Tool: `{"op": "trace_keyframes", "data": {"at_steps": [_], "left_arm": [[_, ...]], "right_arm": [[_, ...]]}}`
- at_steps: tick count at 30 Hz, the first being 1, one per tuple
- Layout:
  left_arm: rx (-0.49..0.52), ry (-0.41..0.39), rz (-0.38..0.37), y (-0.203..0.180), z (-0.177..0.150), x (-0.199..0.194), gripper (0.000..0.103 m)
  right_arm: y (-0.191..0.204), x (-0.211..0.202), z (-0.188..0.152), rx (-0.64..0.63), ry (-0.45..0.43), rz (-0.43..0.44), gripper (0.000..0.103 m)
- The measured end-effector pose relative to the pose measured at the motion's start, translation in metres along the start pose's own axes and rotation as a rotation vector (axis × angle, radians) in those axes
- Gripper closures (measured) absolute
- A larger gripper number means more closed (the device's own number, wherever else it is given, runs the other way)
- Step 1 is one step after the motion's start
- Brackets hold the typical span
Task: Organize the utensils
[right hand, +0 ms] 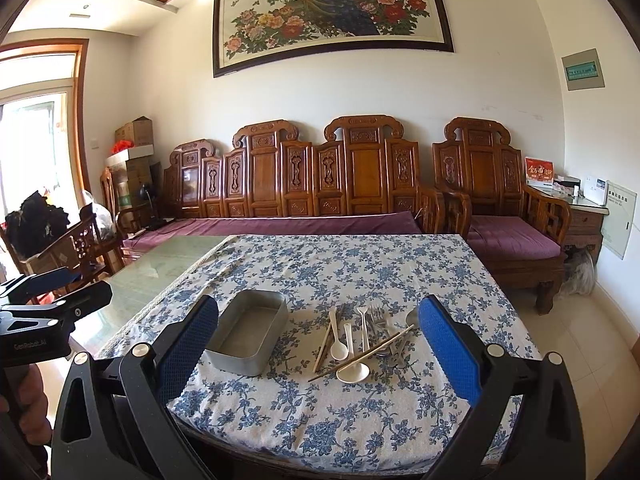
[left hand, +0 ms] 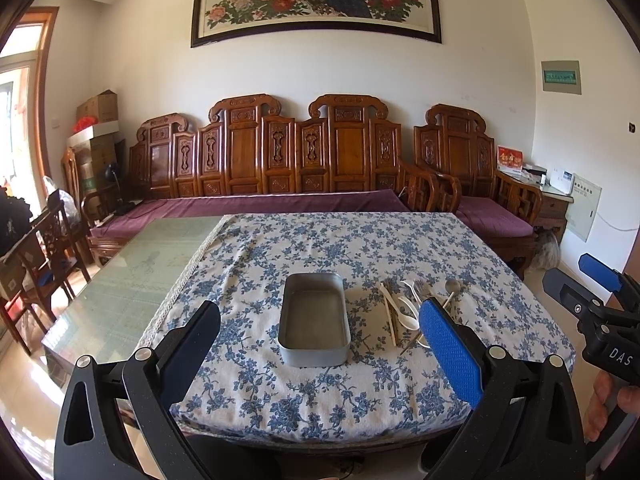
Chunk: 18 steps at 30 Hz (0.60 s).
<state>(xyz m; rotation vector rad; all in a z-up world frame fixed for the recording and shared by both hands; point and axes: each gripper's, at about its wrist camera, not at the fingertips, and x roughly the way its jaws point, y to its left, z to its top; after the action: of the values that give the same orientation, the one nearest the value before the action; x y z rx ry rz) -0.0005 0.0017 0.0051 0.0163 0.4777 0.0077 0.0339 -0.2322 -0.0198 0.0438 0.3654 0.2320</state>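
A grey metal rectangular tin [left hand: 314, 320] [right hand: 250, 332] stands empty on the blue floral tablecloth [left hand: 340, 248] [right hand: 360, 264]. To its right lies a loose pile of utensils [left hand: 416, 308] [right hand: 368, 336]: white plastic spoons [right hand: 352, 372], wooden chopsticks [right hand: 326, 340], a metal fork [right hand: 376, 314] and a metal spoon [left hand: 453, 286]. My left gripper [left hand: 320, 344] is open and empty, held above the table's near edge, in front of the tin. My right gripper [right hand: 320, 340] is open and empty, in front of the utensils; it also shows at the right edge of the left wrist view [left hand: 596, 300].
The cloth covers the right part of a glass-topped table [left hand: 132, 280] [right hand: 160, 268]. A carved wooden sofa [left hand: 280, 160] with purple cushions stands behind the table, an armchair [right hand: 508, 216] at its right. A wooden chair [left hand: 44, 248] stands at the left.
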Motion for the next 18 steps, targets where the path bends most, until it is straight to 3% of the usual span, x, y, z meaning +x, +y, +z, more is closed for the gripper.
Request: {"op": "trace_keyframes", "data": {"at_steps": [18], "left_arm": [[0.001, -0.014, 0.002, -0.0035, 0.0043, -0.0089, 0.007]], "right_arm": [[-0.0023, -0.0035, 0.0017, 0.002, -0.008, 0.002, 0.003]]}}
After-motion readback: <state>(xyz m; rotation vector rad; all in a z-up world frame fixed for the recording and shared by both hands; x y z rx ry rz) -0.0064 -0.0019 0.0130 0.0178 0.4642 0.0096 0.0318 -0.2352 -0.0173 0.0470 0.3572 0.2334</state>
